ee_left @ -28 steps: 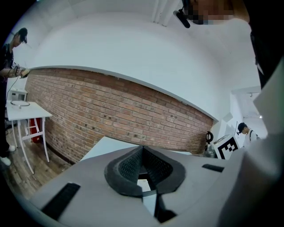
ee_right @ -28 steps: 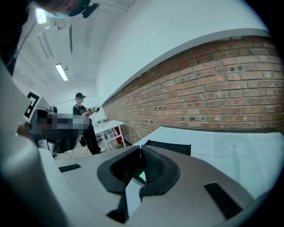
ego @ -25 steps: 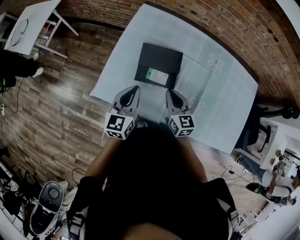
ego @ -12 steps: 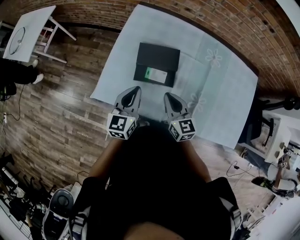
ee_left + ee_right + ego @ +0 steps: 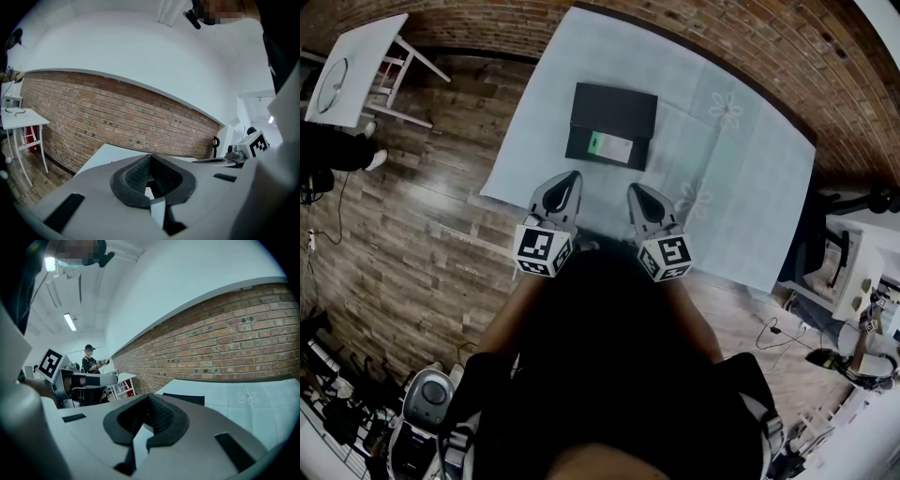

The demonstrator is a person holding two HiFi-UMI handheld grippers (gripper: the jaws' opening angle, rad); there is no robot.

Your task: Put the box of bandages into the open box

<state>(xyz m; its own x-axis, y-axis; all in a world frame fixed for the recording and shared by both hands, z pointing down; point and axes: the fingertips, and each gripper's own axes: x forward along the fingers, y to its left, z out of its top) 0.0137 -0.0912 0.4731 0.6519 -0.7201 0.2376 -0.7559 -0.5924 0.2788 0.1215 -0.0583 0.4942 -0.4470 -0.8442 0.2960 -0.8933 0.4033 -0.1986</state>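
Observation:
On the pale blue cloth of the table [image 5: 741, 178] lies the open black box [image 5: 613, 124], its lid raised at the far side. The bandage box [image 5: 614, 145], white with a green end, lies inside it at the near edge. My left gripper [image 5: 571, 178] and right gripper [image 5: 634, 191] are held side by side near the table's front edge, short of the black box. Both are shut with nothing between the jaws. In the right gripper view the black box [image 5: 183, 398] shows just beyond the closed right gripper [image 5: 149, 399]. The left gripper [image 5: 150, 159] points over the table toward the brick wall.
A brick wall [image 5: 750, 47] runs behind the table. A white side table [image 5: 356, 66] stands at the far left on the wooden floor [image 5: 403, 206]. Another person [image 5: 91, 363] stands in the distance in the right gripper view. Equipment lies on the floor at lower left [image 5: 422, 412].
Both grippers stay in almost the same place near the table's front edge. The view has shifted slightly, so the black box sits a little higher in the picture.

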